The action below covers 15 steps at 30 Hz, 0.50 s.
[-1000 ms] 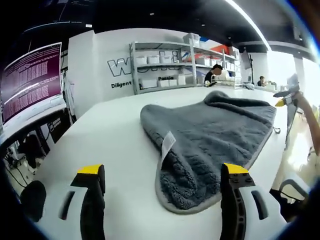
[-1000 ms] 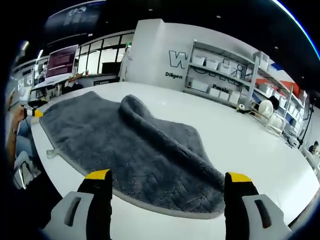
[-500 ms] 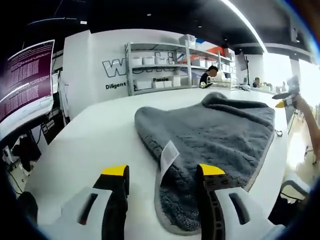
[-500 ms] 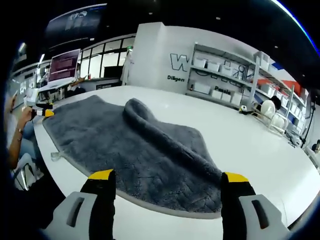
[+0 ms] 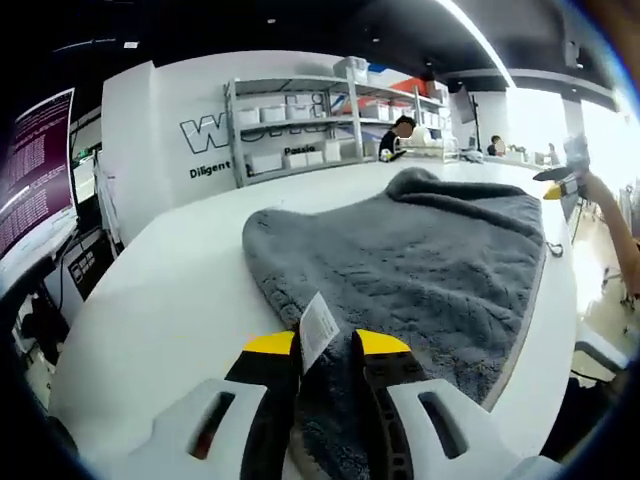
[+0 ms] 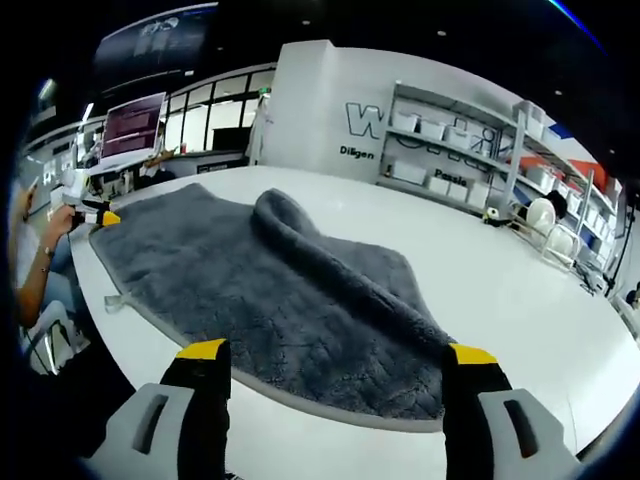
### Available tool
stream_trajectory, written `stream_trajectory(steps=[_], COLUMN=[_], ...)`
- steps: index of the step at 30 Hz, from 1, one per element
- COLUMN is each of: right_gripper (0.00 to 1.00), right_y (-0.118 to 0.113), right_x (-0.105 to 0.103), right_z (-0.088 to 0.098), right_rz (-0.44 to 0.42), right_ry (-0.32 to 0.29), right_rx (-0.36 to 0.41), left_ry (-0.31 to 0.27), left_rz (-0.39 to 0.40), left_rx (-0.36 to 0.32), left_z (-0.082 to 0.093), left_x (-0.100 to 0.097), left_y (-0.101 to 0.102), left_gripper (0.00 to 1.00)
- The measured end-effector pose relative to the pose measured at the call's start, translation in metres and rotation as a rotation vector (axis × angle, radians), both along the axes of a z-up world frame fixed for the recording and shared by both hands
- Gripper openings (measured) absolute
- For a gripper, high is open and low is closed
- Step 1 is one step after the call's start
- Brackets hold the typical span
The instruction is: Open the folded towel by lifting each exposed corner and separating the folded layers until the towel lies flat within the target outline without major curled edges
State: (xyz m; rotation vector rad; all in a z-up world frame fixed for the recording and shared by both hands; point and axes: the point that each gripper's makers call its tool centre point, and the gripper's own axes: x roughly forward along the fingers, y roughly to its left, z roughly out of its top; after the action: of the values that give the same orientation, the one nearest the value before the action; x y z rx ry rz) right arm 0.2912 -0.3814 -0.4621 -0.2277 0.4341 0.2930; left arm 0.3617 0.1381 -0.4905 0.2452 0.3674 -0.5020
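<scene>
A grey towel (image 5: 420,260) lies spread on the white table (image 5: 170,300), with a raised fold at its far end. My left gripper (image 5: 325,345) is shut on the towel's near corner, just beside the white label (image 5: 318,330). The right gripper (image 5: 560,185) shows small at the far right edge of the towel. In the right gripper view the towel (image 6: 270,290) has a rolled ridge (image 6: 300,235) running across its middle. My right gripper (image 6: 330,355) is open just before the towel's near edge, nothing between its jaws. The left gripper (image 6: 95,215) sits at the towel's far left corner.
Metal shelves (image 5: 300,120) with white bins stand along the back wall, and a person (image 5: 400,130) sits near them. A monitor (image 5: 35,170) stands left of the table. A person's arm (image 6: 40,260) is at the table's left edge (image 6: 90,290).
My left gripper has moved in onto the towel's near corner and closed from wide open to shut on it. The right gripper has stayed open and barely moved.
</scene>
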Motion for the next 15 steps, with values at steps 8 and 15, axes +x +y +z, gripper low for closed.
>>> stream_trajectory(steps=[8, 15], right_gripper=[0.88, 0.87], right_y=[0.000, 0.002], right_x=[-0.002, -0.002], right_z=[-0.005, -0.004], right_rz=[0.001, 0.007], right_ry=[0.013, 0.010], right_rx=[-0.001, 0.005], left_ry=[-0.123, -0.228], left_rz=[-0.036, -0.058], left_rx=[0.234, 0.422], left_z=[0.009, 0.020], left_x=[0.003, 0.010], left_y=[-0.008, -0.023], left_gripper=[0.13, 0.08])
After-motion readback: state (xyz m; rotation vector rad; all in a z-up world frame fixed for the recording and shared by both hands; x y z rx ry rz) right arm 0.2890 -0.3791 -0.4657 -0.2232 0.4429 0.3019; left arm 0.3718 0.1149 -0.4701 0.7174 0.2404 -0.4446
